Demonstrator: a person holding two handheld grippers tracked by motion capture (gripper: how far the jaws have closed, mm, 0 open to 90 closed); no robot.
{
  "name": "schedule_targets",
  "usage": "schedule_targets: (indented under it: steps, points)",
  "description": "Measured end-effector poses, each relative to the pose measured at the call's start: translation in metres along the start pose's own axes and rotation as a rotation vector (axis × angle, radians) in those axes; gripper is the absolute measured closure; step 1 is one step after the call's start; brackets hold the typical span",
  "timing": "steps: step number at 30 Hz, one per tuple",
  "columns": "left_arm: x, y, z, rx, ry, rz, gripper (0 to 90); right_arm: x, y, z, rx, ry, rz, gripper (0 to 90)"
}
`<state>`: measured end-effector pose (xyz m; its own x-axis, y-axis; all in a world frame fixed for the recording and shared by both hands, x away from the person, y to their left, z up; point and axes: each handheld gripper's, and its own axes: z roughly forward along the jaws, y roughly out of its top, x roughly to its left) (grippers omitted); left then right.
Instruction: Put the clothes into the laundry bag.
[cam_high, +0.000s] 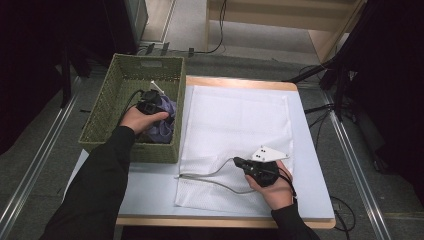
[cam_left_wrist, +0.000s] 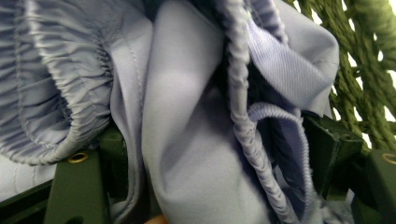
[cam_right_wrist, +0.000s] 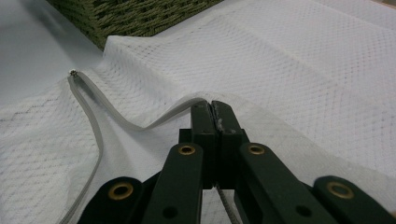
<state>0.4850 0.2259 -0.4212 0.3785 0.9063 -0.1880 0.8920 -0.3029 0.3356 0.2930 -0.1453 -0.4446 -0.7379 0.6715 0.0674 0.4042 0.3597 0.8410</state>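
While the right gripper (cam_high: 239, 161), clamped on the zip edge of the white mesh bag (cam_high: 235, 125) near the table's front edge, lifts the mouth open, the left gripper (cam_high: 150, 107) reaches into the green basket (cam_high: 107, 100) at the far left corner, its parted jaws straddling the lilac garment (cam_left_wrist: 187, 140) without pinching it yet, seemingly to bag it.

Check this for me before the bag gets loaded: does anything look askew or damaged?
Nothing looks damaged. The white mesh bag lies flat except its zipper edge, lifted and wavy where the right gripper pinches it. The lilac garment is bunched in the green basket.
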Motion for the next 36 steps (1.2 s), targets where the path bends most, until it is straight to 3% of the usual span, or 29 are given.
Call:
schedule_targets:
  steps: [3,7,11,14,17,23,27,32,34,36]
  points:
    - [-0.005,-0.001,0.002,-0.005,0.017,0.035,33.7,0.000,0.000,0.000,0.001,-0.001,0.002,90.0]
    - [-0.006,-0.001,0.001,-0.010,0.010,0.045,47.3,0.000,0.000,0.001,0.001,0.000,0.000,90.0]
    - [-0.015,-0.002,0.003,-0.010,0.049,0.117,59.7,0.002,0.000,0.002,0.008,-0.002,0.001,90.0]
    - [-0.015,-0.001,0.003,-0.005,0.042,0.118,70.1,0.001,0.000,0.001,0.007,0.001,0.002,90.0]
    - [-0.018,-0.001,0.001,-0.002,0.035,0.140,74.0,0.001,0.000,0.001,0.005,-0.001,0.000,90.0]
    - [-0.010,-0.002,-0.009,-0.038,-0.007,0.074,77.5,0.000,-0.001,0.002,0.010,0.015,0.002,90.0]
    - [-0.002,-0.005,-0.025,-0.141,-0.028,-0.007,77.5,-0.001,0.000,0.000,0.004,0.017,0.004,90.0]
    - [0.000,-0.008,-0.035,-0.204,-0.024,-0.038,77.5,0.000,0.000,0.000,-0.001,0.011,0.003,90.0]
    - [0.002,-0.011,-0.044,-0.260,-0.029,-0.055,77.5,0.000,0.000,0.000,-0.002,0.010,0.004,90.0]
    - [0.003,-0.011,-0.047,-0.275,-0.029,-0.054,77.5,-0.001,0.000,-0.001,-0.003,0.009,0.005,90.0]
